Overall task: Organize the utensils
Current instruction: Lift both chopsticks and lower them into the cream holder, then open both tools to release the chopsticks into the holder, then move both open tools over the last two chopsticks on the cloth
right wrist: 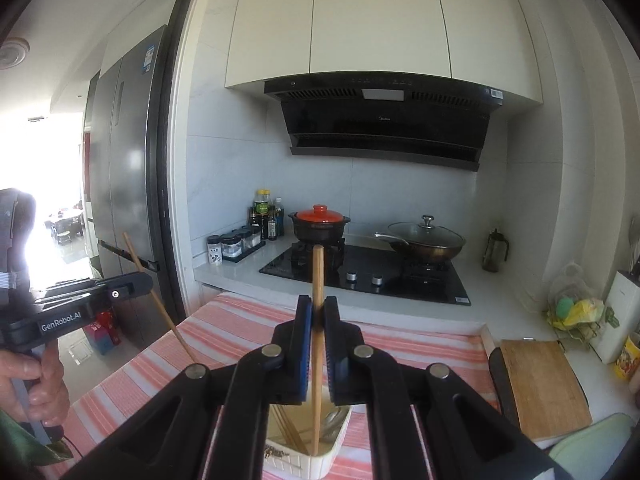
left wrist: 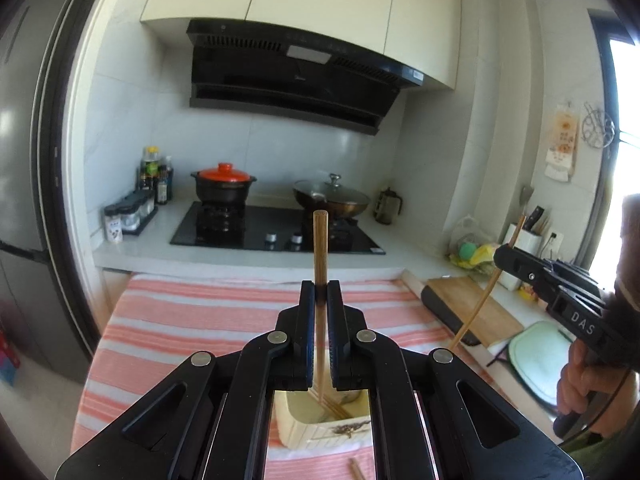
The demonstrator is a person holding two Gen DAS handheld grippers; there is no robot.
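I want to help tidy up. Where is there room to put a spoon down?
The striped cloth is bare between the stove counter and the cream holder. The holder is crowded with chopsticks, and the right counter by the cutting board is cluttered.

Home kitchen, gas hob (left wrist: 276, 229), range hood (right wrist: 384, 120), fridge (right wrist: 124, 152)

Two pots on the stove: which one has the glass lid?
The wok-style pan on the right burner: its see-through glass lid has a metal knob. The black clay pot on the left burner has an opaque orange-red lid.
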